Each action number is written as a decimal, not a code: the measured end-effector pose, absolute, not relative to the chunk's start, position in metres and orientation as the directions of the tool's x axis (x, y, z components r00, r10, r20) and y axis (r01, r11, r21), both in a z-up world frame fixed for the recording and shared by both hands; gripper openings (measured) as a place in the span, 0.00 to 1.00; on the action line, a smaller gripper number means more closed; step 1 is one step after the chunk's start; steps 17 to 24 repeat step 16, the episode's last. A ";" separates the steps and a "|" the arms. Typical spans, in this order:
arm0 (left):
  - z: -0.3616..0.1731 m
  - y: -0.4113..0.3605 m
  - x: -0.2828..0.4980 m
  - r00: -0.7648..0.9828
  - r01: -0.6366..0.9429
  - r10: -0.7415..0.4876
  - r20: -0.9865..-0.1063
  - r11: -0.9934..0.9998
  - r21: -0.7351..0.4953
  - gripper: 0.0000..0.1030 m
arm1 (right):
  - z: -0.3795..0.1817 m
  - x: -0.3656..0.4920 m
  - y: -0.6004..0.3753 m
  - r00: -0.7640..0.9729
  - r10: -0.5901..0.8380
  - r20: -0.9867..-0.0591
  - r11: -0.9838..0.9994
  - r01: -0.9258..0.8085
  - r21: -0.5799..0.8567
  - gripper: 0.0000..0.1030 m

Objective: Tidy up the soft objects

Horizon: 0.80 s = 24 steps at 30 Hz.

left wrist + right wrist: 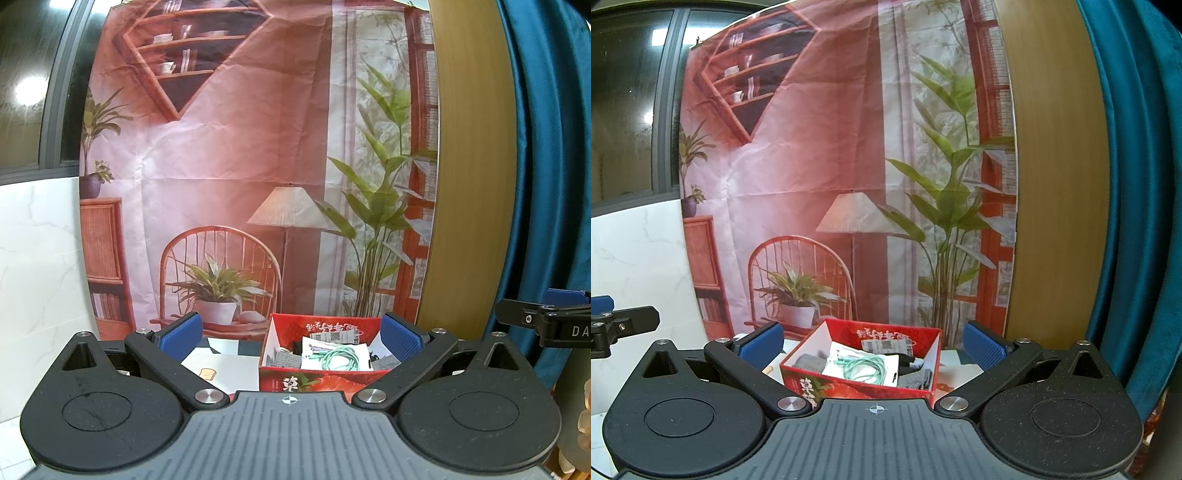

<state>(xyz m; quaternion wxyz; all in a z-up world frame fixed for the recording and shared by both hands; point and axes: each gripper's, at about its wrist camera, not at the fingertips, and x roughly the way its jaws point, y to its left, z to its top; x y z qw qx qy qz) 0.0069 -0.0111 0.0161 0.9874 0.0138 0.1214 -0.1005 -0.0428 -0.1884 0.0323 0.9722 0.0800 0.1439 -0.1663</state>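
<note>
A red strawberry-print box [317, 382] stands open on the table ahead; it also shows in the right wrist view [849, 387]. Inside lie a white packet with a coiled green cable [338, 358] [866, 367] and grey knitted fabric [286, 360] [809, 361]. My left gripper [291, 338] is open and empty, raised in front of the box. My right gripper [873, 341] is open and empty too, in front of the box. The right gripper's side shows at the right edge of the left wrist view [546, 321].
A white card with a toast picture [214, 369] lies left of the box. A printed room backdrop [236, 166] hangs behind the table. A wooden panel [469, 166] and a blue curtain [550, 147] stand at the right. White marble wall at the left.
</note>
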 end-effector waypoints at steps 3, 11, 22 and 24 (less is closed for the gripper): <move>0.016 -0.011 0.007 0.951 0.201 -0.194 -0.242 0.980 0.004 1.00 | 0.032 -0.043 -0.188 0.903 -0.300 -0.308 0.932 0.347 0.109 1.00; 0.016 -0.012 0.005 0.952 0.204 -0.196 -0.236 0.979 0.006 1.00 | 0.030 -0.044 -0.190 0.902 -0.302 -0.309 0.931 0.349 0.109 1.00; 0.017 -0.015 0.005 0.953 0.197 -0.191 -0.236 0.980 0.005 1.00 | 0.030 -0.044 -0.191 0.902 -0.302 -0.309 0.931 0.348 0.108 1.00; 0.017 -0.015 0.005 0.953 0.197 -0.191 -0.236 0.980 0.005 1.00 | 0.030 -0.044 -0.191 0.902 -0.302 -0.309 0.931 0.348 0.108 1.00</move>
